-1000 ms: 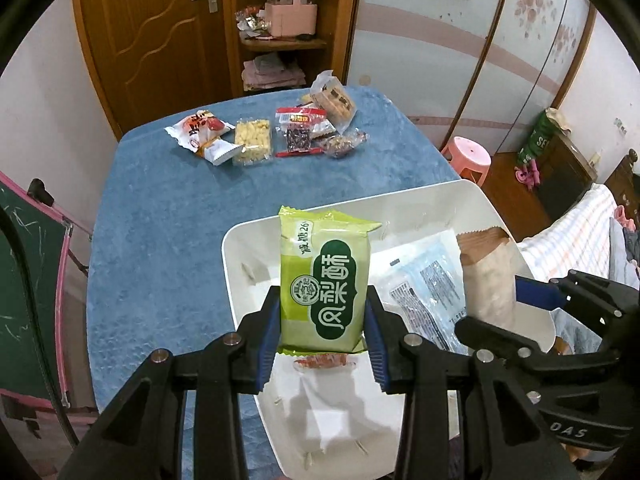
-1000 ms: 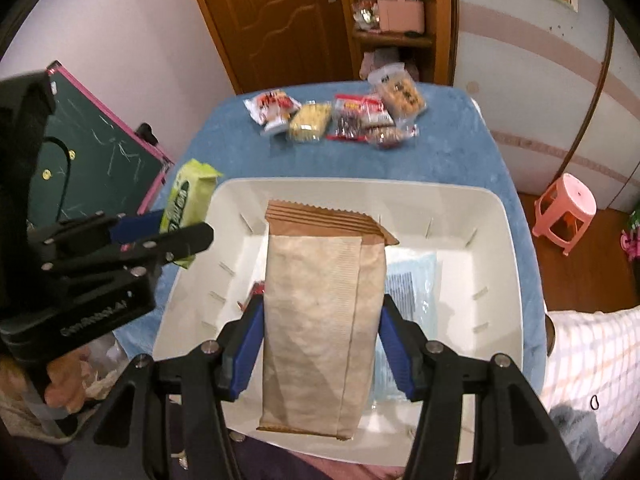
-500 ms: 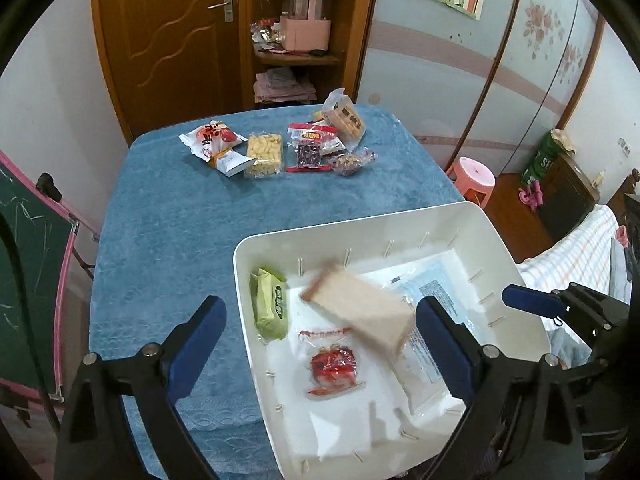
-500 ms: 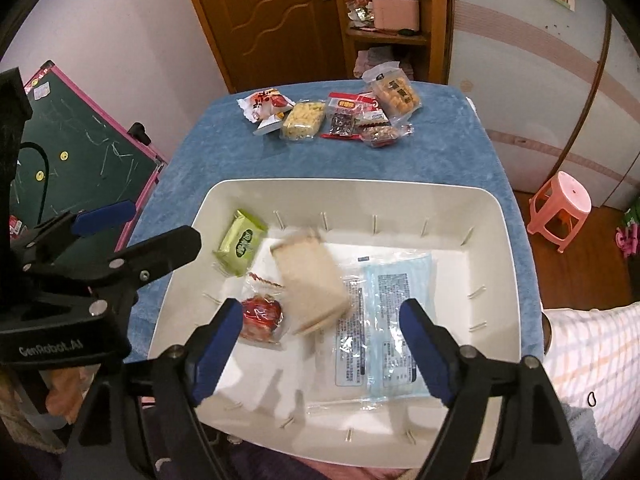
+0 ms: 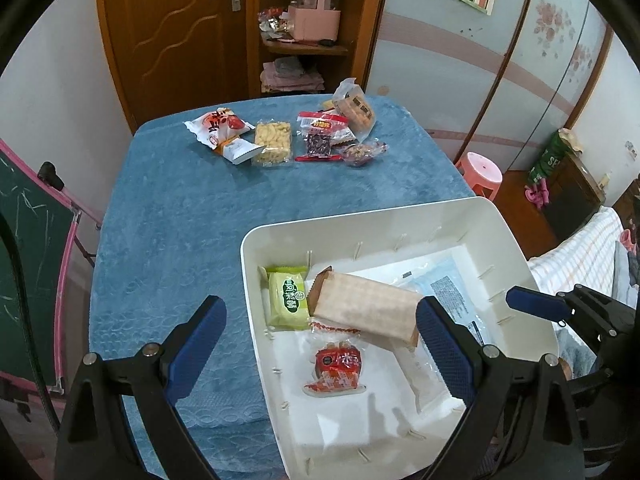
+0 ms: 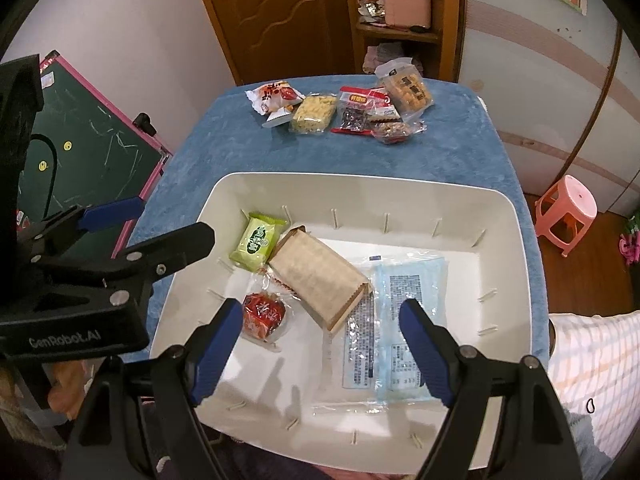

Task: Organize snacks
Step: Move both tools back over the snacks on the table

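Above the white bin point(image 6: 516, 240), both the left hand-held gripper point(image 5: 320, 344) and right hand-held gripper point(image 6: 322, 344) stand apart, empty. Green packet point(image 6: 258, 242) and brown bag point(image 6: 320, 276) lie inside it. Next, fetching the snacks point(image 6: 340, 110) beyond the bin likely requires a forward reach.

Wooden door point(image 5: 176, 36), open shelf point(image 5: 308, 46), pink stool point(image 6: 568, 208), green chalkboard point(image 6: 92, 160).

Both views are evenly lit by soft indoor light from above. Faint shadows of the left gripper point(image 5: 320, 344) and right gripper point(image 6: 322, 340) are cast on the white tray point(image 6: 516, 248) floor just beneath the fingertips. Strong fisheye bending and dark vignetting are seen at the edges; focus is sharp throughout.
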